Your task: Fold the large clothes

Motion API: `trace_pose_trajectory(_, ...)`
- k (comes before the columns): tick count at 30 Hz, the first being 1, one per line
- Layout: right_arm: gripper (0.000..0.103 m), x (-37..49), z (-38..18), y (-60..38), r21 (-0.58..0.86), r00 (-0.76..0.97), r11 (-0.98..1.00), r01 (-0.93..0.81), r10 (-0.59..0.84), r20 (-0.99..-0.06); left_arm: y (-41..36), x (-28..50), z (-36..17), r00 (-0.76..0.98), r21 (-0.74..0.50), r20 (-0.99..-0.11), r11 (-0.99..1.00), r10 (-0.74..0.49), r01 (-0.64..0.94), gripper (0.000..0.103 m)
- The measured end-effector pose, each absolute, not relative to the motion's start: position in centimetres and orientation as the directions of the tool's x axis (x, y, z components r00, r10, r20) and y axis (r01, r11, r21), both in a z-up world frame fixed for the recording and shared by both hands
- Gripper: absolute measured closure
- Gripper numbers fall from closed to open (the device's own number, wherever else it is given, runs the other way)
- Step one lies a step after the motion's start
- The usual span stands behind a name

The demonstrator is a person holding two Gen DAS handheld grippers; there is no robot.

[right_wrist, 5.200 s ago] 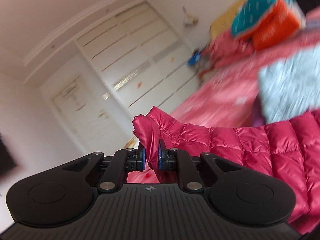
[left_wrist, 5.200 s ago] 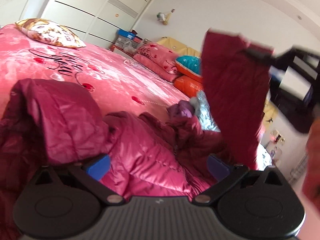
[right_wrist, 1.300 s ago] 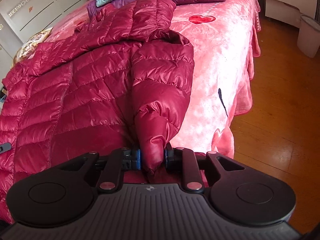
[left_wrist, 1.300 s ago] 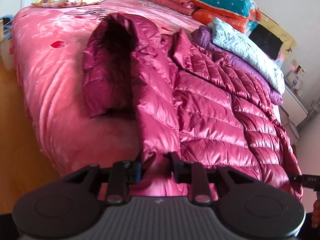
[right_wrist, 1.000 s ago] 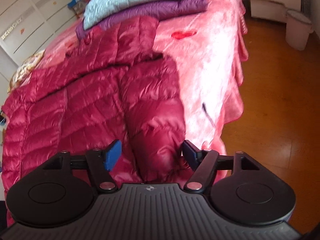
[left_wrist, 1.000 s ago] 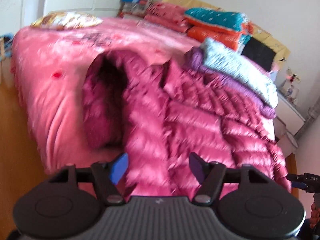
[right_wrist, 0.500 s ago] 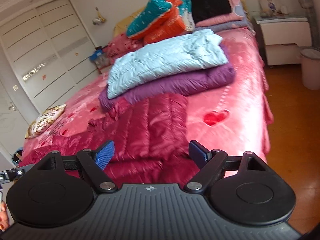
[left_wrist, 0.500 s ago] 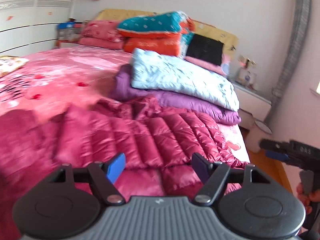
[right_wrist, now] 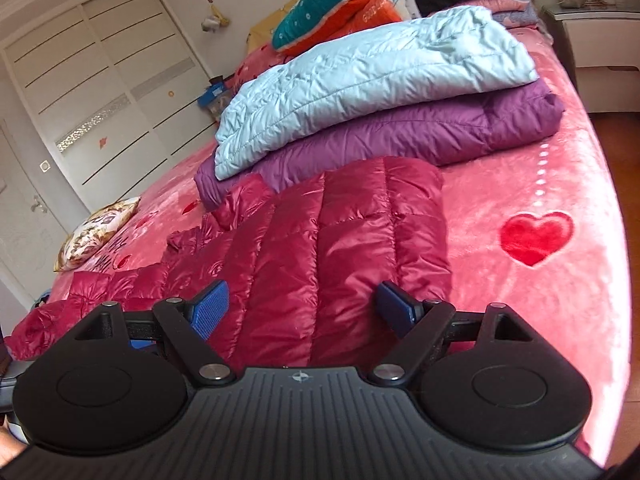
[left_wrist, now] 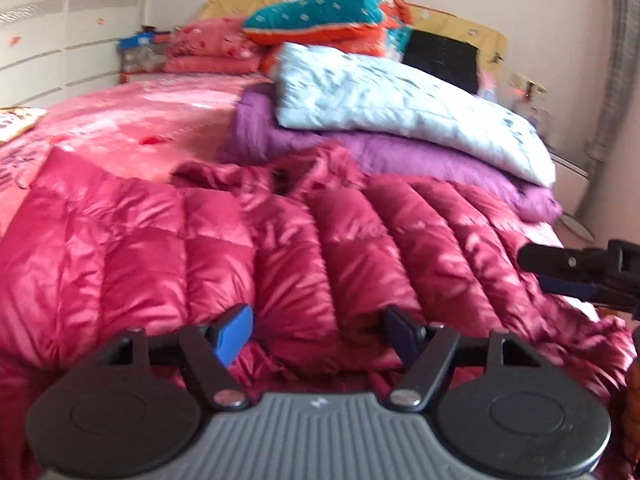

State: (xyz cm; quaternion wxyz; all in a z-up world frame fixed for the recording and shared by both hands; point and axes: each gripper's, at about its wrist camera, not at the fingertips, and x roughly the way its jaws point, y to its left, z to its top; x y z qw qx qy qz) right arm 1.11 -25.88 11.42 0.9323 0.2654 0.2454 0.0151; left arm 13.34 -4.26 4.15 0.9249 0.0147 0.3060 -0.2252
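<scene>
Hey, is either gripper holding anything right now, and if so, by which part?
Nothing is held. The left gripper and right gripper both stand open above the red down jacket, which lies loose on the bed.

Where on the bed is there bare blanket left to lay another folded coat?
Bare pink blanket lies right of the red quilted puffer jacket, around the red heart, and left of the folded purple coat. The headboard end is crowded with pillows.
</scene>
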Motion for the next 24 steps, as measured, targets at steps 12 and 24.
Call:
trace_pose_trajectory(12, 0.0, 6.6, 10.0, -23.1, 0.268, 0.815, 0.953, 0.139, 0.044, -0.578, -3.7, 13.0, 2.0, 0.77, -0.075, -0.53, 0.924, -0.356, 0.376, 0.029)
trace_pose_trajectory(24, 0.0, 7.1, 8.5, -21.1, 0.138, 0.808, 0.979, 0.149, -0.04, -0.588, -3.9, 13.8, 2.2, 0.752, -0.069, -0.55, 0.917, -0.363, 0.393, 0.023)
